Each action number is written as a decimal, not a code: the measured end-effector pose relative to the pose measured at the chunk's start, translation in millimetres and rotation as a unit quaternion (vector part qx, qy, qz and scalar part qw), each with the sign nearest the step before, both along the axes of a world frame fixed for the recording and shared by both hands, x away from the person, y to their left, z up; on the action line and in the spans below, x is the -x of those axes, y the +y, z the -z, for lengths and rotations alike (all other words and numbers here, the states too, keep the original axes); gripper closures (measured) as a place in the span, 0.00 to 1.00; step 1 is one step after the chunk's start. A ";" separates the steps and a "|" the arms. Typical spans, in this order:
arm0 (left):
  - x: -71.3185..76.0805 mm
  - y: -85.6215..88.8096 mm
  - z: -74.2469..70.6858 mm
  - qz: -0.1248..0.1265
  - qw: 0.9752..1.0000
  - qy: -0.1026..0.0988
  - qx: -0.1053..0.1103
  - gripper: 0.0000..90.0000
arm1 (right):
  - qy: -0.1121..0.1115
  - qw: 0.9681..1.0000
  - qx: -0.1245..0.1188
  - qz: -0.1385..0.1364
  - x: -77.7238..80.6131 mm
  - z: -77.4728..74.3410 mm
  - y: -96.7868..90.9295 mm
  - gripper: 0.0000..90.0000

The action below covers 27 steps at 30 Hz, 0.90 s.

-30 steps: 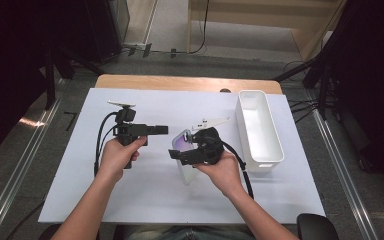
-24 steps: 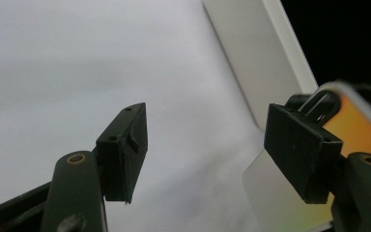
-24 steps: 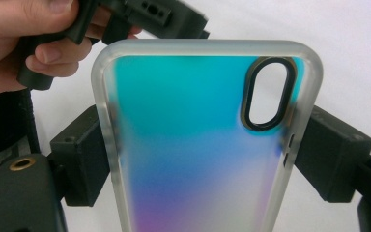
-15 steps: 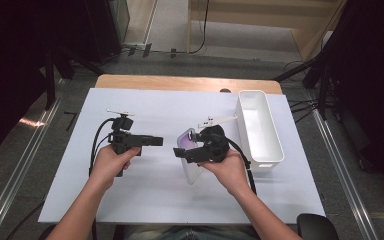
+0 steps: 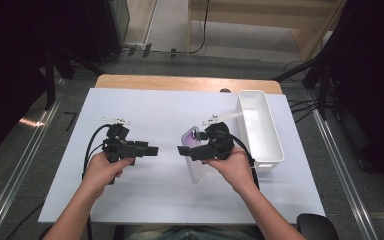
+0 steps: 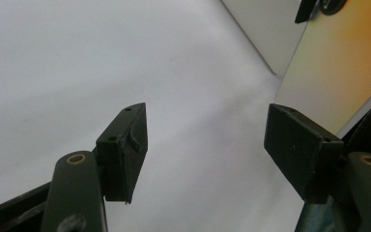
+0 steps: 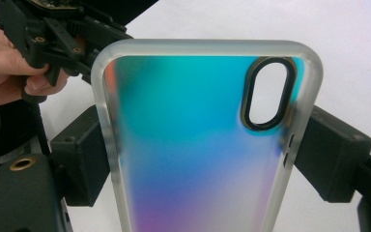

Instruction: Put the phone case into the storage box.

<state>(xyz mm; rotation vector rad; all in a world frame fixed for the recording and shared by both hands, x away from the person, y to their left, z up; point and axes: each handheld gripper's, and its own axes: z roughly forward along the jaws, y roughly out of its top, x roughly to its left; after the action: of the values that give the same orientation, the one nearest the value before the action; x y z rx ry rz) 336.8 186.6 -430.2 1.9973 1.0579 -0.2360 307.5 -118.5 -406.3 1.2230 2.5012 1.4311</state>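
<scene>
White bin [image 5: 272,150], white table sheet [image 5: 155,107]

Bare table [image 5: 165,107] left of bin [image 5: 275,145]

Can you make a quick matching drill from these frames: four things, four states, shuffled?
Things:
1. phone case
2. left tongs
3. right tongs
4. white bin

States:
A. open, nothing between the jaws
B. empty, at the right of the table
C. iridescent, clamped by its side edges
D. shut on a thing

Pairs: 1-C, 2-A, 3-D, 4-B
</scene>
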 end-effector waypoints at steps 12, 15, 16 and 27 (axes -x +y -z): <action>10.9 8.1 1.4 0.040 0.998 -0.052 -0.018 0.35 | -0.001 1.000 -0.010 -0.025 -5.7 -3.1 -11.3 0.17; 14.1 8.8 2.2 0.051 0.996 -0.067 -0.026 0.35 | -0.004 1.000 -0.012 -0.028 -6.7 -5.3 -15.4 0.17; 15.3 8.9 2.6 0.054 0.996 -0.067 -0.027 0.35 | -0.006 1.000 -0.013 -0.028 -7.0 -6.0 -16.8 0.17; 28.3 10.7 9.9 0.087 0.991 -0.094 -0.036 0.35 | -0.011 0.999 -0.021 -0.046 -10.4 -10.4 -31.0 0.17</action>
<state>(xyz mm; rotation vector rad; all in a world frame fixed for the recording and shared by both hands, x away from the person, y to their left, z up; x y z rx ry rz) 308.5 197.2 -440.0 2.1325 0.7833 -0.1007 317.9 -149.5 -395.9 1.1041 2.5573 1.5162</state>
